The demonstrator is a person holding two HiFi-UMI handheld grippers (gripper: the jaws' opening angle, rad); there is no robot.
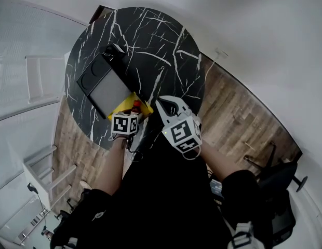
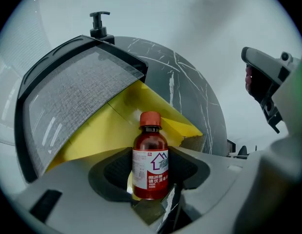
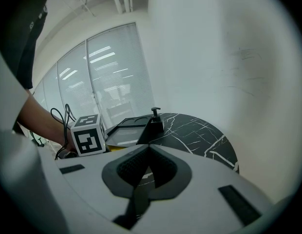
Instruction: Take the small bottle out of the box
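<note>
Left gripper view shows the left gripper (image 2: 150, 174) clasping a small brown red-capped glass bottle (image 2: 150, 147) upright, just before the open yellow cardboard box (image 2: 100, 130); the right gripper (image 3: 148, 148) is clenched, empty.

Tray (image 1: 106, 90) is on the worktop (image 1: 161, 40), pump dispenser (image 1: 115, 50) behind it, box (image 1: 127, 107) at its near edge. Small bottle (image 2: 150, 160) sits between the left tongs (image 2: 150, 177), right tongs (image 1: 169, 108) alongside to the right.

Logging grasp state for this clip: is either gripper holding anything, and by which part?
The left gripper holds the small bottle by its labelled lower body, with the cap free above. The right gripper is shut on nothing.
</note>
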